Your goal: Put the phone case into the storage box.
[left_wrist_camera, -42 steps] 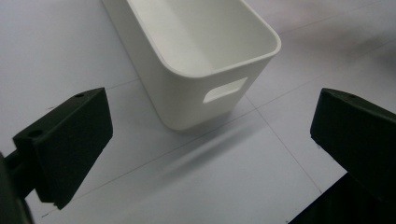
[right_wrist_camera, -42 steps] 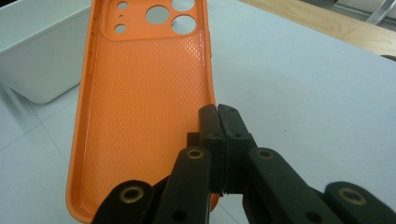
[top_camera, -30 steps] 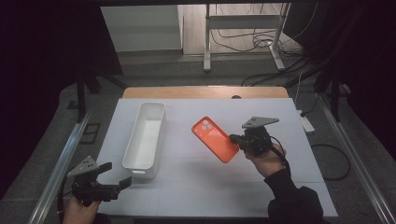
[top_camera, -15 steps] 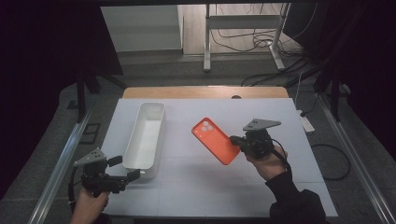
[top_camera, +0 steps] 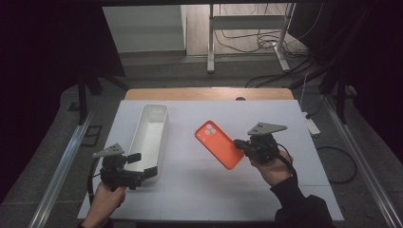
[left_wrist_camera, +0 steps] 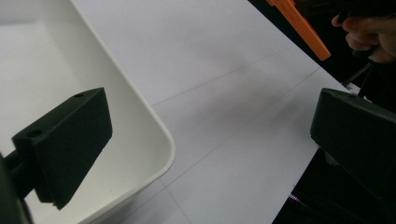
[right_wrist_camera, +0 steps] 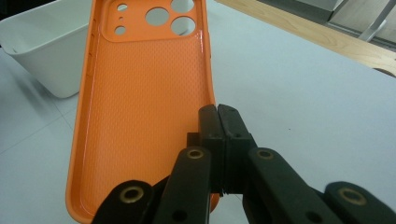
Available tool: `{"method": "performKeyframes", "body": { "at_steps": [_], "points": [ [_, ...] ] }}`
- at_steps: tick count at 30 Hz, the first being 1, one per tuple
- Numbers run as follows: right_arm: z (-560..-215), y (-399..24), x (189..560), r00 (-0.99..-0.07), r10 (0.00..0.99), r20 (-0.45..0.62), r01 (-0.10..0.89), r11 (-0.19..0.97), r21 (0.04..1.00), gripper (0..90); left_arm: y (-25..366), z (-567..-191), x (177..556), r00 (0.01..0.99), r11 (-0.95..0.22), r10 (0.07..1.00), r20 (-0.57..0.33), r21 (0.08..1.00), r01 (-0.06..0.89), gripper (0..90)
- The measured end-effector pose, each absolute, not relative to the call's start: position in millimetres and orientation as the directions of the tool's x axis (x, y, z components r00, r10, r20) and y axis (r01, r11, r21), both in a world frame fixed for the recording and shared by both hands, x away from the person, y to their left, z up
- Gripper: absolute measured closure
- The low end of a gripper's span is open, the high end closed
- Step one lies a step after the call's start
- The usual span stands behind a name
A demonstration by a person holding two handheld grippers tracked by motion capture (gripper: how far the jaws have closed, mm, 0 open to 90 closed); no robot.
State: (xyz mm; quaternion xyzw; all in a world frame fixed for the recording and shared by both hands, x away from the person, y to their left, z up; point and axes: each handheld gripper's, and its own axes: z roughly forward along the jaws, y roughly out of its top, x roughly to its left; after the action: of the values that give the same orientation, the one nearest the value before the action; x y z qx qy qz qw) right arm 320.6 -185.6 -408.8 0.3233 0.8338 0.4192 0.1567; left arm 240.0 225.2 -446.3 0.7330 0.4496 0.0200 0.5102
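White table (top_camera: 199,190), clamped orange phone case (top_camera: 219,145)

High overview, two close claw views; shared white tray (top_camera: 153,130).

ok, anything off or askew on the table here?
Nothing damaged or spilled. The orange phone case sits at an angle because the right gripper is shut on its edge, holding it. The white bin lies straight on the table; the left gripper is open at its near corner.
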Motion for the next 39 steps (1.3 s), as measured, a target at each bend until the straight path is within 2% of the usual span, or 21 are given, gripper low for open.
{"method": "performKeyframes", "body": {
  "at_steps": [20, 39],
  "points": [
    [-408, -183, 313, -0.748, 0.664, 0.002, 0.394, 0.442, 0.806, 89.0, 185, -443, 269, 0.643, -0.099, 0.595, -0.481, 0.751, 0.653, 0.0],
    [-407, -177, 309, -0.756, 0.654, -0.016, 0.373, 0.450, 0.811, 89.0, 154, -444, 293, 0.644, -0.070, 0.496, -0.583, 0.712, 0.699, 0.0]
  ]
}}
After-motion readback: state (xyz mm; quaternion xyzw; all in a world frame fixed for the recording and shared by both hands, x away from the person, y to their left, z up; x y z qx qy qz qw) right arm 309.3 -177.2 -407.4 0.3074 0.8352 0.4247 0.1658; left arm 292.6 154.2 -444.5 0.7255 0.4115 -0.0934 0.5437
